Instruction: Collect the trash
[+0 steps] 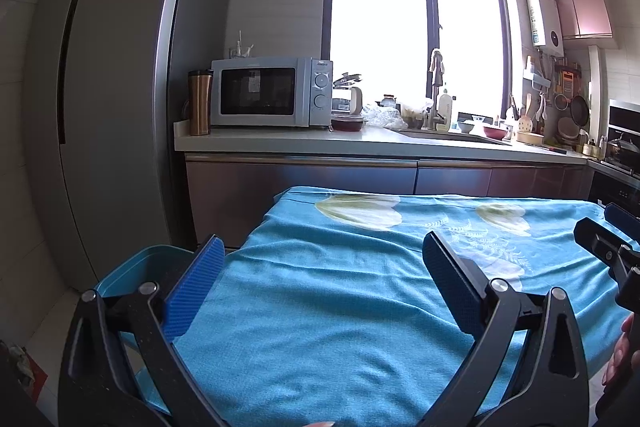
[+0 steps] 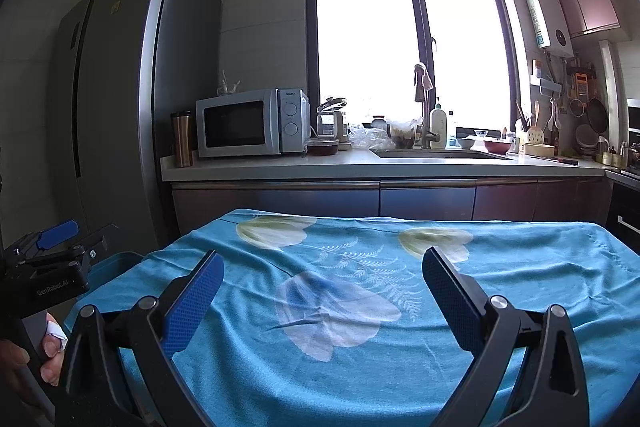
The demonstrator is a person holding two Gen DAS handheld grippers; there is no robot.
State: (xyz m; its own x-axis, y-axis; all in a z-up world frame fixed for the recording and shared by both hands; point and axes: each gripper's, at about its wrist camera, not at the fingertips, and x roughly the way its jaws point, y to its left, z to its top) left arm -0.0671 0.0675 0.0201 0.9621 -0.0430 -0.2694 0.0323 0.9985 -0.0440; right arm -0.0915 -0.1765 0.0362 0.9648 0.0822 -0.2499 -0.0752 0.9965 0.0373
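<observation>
My left gripper (image 1: pixel 320 267) and right gripper (image 2: pixel 323 279) both gape wide, holding nothing. The blue tablecloth (image 2: pixel 500 307) spreads beneath them; a blue bin (image 1: pixel 140 263) sits just left of my left fingers.

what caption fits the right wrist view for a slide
Open right gripper over a blue floral tablecloth, kitchen counter behind.

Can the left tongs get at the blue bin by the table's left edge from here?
Probably yes. The left tongs are open and empty, the blue bin sits just beside their left finger, past the edge of the tablecloth, and nothing lies between them.
</observation>
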